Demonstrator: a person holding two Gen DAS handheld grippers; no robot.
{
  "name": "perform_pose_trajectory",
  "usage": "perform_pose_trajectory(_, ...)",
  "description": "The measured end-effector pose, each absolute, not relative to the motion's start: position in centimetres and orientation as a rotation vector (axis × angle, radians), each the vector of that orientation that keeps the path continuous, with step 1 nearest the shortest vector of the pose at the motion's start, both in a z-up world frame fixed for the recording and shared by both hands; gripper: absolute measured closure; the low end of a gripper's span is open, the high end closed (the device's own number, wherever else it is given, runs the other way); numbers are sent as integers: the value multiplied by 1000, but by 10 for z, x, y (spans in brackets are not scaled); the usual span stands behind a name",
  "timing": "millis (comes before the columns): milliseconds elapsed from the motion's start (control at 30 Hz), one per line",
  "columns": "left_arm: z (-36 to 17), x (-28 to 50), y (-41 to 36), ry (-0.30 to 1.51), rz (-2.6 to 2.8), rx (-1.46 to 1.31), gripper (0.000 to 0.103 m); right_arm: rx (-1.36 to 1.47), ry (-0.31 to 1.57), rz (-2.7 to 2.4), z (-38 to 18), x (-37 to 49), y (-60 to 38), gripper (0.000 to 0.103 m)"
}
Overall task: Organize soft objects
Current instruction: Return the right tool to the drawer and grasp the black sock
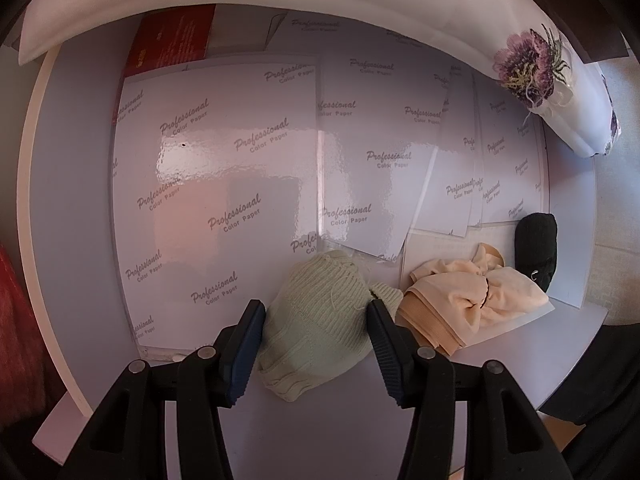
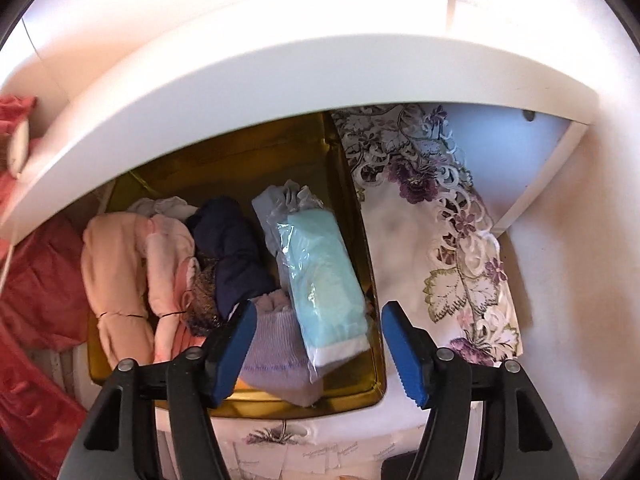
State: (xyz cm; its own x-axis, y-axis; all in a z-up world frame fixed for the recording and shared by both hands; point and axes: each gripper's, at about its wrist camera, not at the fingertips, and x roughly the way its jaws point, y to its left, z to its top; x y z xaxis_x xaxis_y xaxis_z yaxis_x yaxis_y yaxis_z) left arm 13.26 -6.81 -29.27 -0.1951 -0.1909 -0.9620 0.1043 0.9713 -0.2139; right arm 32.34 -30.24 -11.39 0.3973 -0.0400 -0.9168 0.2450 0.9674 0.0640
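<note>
On a table [image 1: 80,200] papered with glossy sheets [image 1: 216,184], the left gripper [image 1: 316,312] straddles a pale green knit [image 1: 316,320], its pads at either flank, though whether they press it cannot be told. Beside it lie a peach bundle [image 1: 476,296] and a black roll [image 1: 536,248]. Under a white shelf [image 2: 280,60], the right gripper [image 2: 318,316] hangs released (nothing gripped) over a gold tin [image 2: 360,392] holding a bagged mint sock [image 2: 324,280], a lilac knit [image 2: 276,352], navy and pink pieces.
</note>
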Motion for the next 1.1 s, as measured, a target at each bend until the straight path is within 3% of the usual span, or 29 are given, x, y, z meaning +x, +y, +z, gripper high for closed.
perform_pose_trajectory(400, -292, 132, -67, 1744, -273, -62, 48, 298, 1168, -163, -108, 248, -338, 27)
perform_pose_trajectory(733, -291, 132, -68, 1741, -273, -61, 48, 259, 1642, -215, -226, 199, -351, 24)
perform_pose_trajectory(967, -291, 133, -68, 1742, -275, -62, 48, 108, 1811, -255, -283, 194, -340, 24)
perform_pose_trajectory(1100, -291, 133, -68, 1741, -275, -62, 48, 43, 1868, -264, -304, 188, -334, 36)
